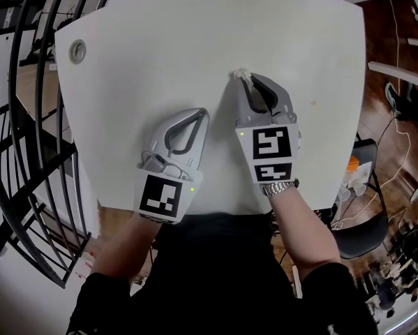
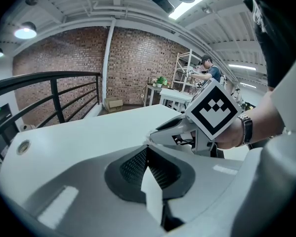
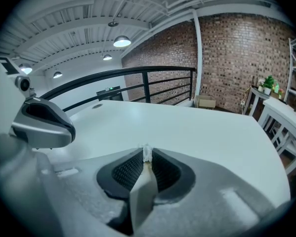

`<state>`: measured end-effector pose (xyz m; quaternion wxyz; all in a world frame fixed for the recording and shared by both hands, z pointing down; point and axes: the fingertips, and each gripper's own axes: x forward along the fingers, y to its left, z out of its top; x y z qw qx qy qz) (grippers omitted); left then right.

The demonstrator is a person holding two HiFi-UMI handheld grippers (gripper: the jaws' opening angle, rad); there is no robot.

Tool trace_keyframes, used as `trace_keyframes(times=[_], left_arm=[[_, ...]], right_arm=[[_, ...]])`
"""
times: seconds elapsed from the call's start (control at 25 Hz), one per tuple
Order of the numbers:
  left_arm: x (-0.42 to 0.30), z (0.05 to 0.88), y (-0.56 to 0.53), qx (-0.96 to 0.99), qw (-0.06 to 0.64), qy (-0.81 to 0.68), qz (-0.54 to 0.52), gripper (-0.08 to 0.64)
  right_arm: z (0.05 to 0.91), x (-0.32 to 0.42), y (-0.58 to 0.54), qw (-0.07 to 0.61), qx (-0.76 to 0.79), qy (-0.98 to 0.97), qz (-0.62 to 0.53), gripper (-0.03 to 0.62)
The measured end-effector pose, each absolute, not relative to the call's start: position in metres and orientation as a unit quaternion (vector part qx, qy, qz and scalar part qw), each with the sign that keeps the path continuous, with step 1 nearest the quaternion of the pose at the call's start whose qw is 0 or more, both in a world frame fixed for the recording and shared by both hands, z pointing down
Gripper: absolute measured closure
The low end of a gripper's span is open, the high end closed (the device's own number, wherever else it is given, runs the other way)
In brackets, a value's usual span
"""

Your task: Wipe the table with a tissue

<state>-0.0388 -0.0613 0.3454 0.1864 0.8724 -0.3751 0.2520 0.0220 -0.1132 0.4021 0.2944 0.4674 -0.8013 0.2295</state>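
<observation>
Black railing (image 2: 54, 100) left, brick wall (image 2: 138, 58) w/ cardboard box (image 2: 113, 104) & potted plant (image 2: 161, 81) behind, black chair (image 1: 360, 232) right.

I see a white bench (image 1: 160, 40) with a round grommet (image 1: 77, 51) set in one corner. Well right of the grommet, a small tissue (image 1: 241, 72) sits on the bench, pinched by my right hand-held gripper (image 1: 248, 79).

We find the left gripper (image 1: 203, 114) over the table (image 1: 160, 61), beside and nearer than the right gripper (image 1: 247, 79), with the tissue (image 1: 241, 73) between the latter's jaws. A grommet (image 1: 77, 50) sits far-left and a railing (image 1: 27, 117) lies beyond the left edge.
</observation>
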Motion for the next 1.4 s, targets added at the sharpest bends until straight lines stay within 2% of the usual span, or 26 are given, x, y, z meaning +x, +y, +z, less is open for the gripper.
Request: trace_keyframes(times=[0.44,0.64,1.4], left_arm=[[-0.051,0.346,-0.063,0.871,0.186,-0.377,0.254,0.545],[-0.061,0.347,-0.063,0.869,0.191,-0.379,0.255,0.545],[-0.048,0.346,-0.064,0.874,0.186,-0.369,0.254,0.545]], right_arm=[[0.395,-0.013,-0.12,0.287,0.446,-0.82,0.214,0.548],[0.404,-0.019,-0.116,0.306,0.442,-0.814,0.221,0.548],[0.407,0.039,-0.127,0.311,0.5,-0.776,0.225,0.548]])
